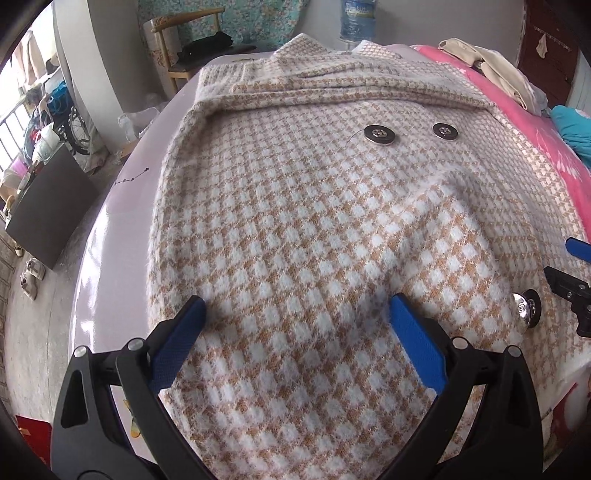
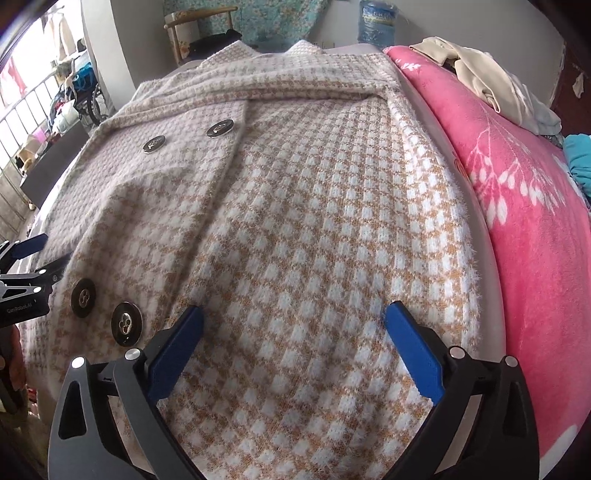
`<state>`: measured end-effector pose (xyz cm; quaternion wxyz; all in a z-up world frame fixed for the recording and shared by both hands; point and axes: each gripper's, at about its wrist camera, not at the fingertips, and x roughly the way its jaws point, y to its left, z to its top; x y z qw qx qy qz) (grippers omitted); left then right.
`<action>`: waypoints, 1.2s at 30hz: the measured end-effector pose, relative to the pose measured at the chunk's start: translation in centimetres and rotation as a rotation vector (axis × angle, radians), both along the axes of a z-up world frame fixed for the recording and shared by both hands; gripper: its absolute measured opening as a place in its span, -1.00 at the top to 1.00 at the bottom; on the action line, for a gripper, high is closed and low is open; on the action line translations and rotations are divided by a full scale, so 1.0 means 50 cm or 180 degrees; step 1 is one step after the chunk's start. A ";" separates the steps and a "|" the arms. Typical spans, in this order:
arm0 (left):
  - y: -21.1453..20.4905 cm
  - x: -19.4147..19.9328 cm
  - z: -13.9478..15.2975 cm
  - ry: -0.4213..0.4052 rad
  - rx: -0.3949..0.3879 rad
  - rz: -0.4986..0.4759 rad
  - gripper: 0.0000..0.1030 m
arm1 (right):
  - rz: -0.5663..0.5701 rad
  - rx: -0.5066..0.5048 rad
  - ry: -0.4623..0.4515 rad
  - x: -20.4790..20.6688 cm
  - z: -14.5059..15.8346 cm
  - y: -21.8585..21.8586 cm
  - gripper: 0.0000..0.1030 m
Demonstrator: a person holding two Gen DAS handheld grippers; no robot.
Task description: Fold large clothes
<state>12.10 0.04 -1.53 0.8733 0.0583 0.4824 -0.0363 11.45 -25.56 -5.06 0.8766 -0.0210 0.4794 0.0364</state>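
Note:
A fuzzy tan-and-white houndstooth coat (image 1: pixel 295 206) with large metal buttons (image 1: pixel 376 134) lies spread on a bed, collar at the far end. It also fills the right wrist view (image 2: pixel 303 221). My left gripper (image 1: pixel 295 306) is open, its blue pads just above the coat's near left part. My right gripper (image 2: pixel 293 317) is open above the coat's near right part; it also shows at the right edge of the left wrist view (image 1: pixel 570 269). The left gripper shows at the left edge of the right wrist view (image 2: pixel 40 254).
The coat lies on a pale lilac sheet (image 1: pixel 122 229). A pink flowered blanket (image 2: pixel 524 206) lies to the right, with cream clothes (image 2: pixel 480 74) and a teal cloth (image 1: pixel 572 129). A wooden chair (image 1: pixel 177 48), a water bottle (image 1: pixel 356 18) and floor clutter stand beyond.

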 end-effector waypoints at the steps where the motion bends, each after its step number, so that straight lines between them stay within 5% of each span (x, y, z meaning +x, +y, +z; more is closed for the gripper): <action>1: 0.000 0.001 0.000 0.0007 0.0002 0.0000 -0.87 | -0.0005 -0.0012 0.0006 0.000 0.000 0.002 -0.88; 36: 0.000 0.009 -0.001 0.0032 0.0004 0.0010 -0.87 | -0.0158 -0.0055 0.0187 0.011 -0.001 0.009 -0.88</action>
